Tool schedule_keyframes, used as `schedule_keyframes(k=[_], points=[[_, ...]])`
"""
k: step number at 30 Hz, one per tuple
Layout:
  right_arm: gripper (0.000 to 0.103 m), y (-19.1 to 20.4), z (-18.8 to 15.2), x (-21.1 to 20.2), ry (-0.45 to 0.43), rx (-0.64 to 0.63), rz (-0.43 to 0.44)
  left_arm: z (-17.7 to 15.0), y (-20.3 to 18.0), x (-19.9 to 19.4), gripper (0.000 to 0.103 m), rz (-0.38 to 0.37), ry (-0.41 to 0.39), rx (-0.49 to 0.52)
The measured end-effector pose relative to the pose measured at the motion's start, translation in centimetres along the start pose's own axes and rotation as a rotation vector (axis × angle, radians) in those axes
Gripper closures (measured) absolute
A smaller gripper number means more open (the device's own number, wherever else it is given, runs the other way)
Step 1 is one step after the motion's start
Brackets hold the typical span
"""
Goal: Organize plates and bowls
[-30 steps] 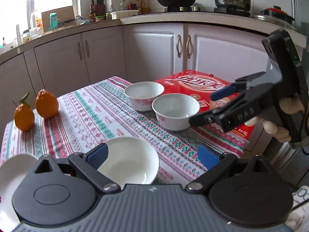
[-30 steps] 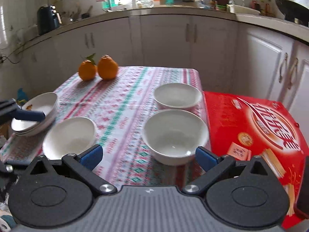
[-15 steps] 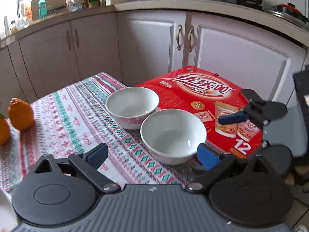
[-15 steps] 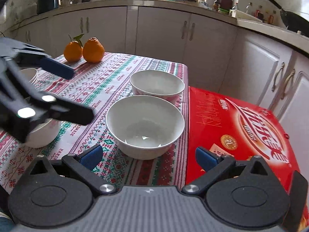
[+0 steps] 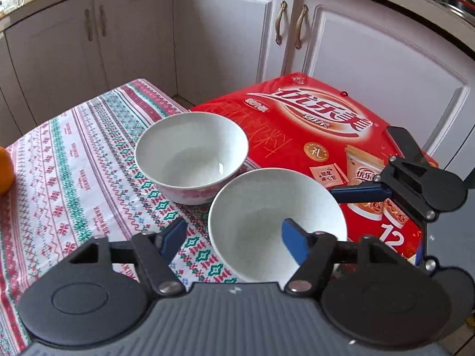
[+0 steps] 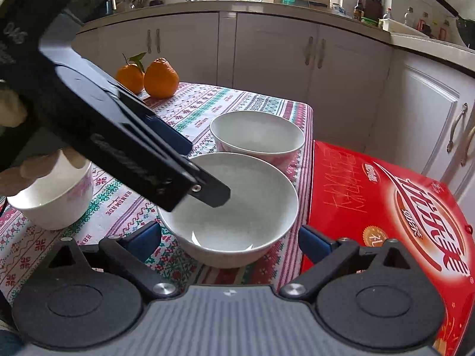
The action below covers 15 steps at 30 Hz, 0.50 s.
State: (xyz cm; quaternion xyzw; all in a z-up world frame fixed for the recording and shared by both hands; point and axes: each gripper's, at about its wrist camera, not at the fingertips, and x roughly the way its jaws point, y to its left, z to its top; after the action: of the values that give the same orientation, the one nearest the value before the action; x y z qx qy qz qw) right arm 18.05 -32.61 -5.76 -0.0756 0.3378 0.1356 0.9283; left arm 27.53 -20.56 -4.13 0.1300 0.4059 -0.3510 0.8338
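Two white bowls stand near the table's right edge: a plain near bowl (image 5: pixel 267 216) (image 6: pixel 237 204) and a pink-patterned far bowl (image 5: pixel 191 154) (image 6: pixel 256 135). My left gripper (image 5: pixel 233 241) (image 6: pixel 203 172) straddles the near bowl's left rim, one blue pad (image 5: pixel 292 243) inside and the other outside. Its jaws are closing and the outer pad stands off the wall. My right gripper (image 6: pixel 230 241) flanks the same bowl from the other side. Its jaws are wide and closing, with the pads beside the bowl. One of its fingers (image 5: pixel 356 192) shows by the bowl's right rim. A third patterned bowl (image 6: pixel 50 201) sits further left.
A red printed carton (image 5: pixel 311 118) (image 6: pixel 386 195) lies right beside the bowls at the edge of the patterned tablecloth (image 5: pixel 74 163). Two oranges (image 6: pixel 148 77) sit at the table's far side. White cabinets (image 5: pixel 237 29) close off the back. Fingers of a person's hand (image 6: pixel 32 169) hold the left gripper.
My left gripper has swung right, away from the shallow dish, onto the near bowl, and its jaws have narrowed. My right gripper has come closer and lower toward the same bowl.
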Motion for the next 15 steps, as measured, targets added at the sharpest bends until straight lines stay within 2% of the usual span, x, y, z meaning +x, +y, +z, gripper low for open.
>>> schedule_keyframes(k=[2, 5, 15], points=[[0.006, -0.2, 0.0, 0.1, 0.0, 0.0, 0.005, 0.2, 0.1, 0.4, 0.037, 0.0, 0.004, -0.004], [0.008, -0.3, 0.0, 0.1, -0.001, 0.003, 0.015, 0.3, 0.1, 0.7, 0.044, -0.01, 0.015, -0.004], [0.011, -0.4, -0.1, 0.2, -0.001, -0.015, 0.026, 0.7, 0.3, 1.6, 0.052, -0.04, 0.036, -0.006]])
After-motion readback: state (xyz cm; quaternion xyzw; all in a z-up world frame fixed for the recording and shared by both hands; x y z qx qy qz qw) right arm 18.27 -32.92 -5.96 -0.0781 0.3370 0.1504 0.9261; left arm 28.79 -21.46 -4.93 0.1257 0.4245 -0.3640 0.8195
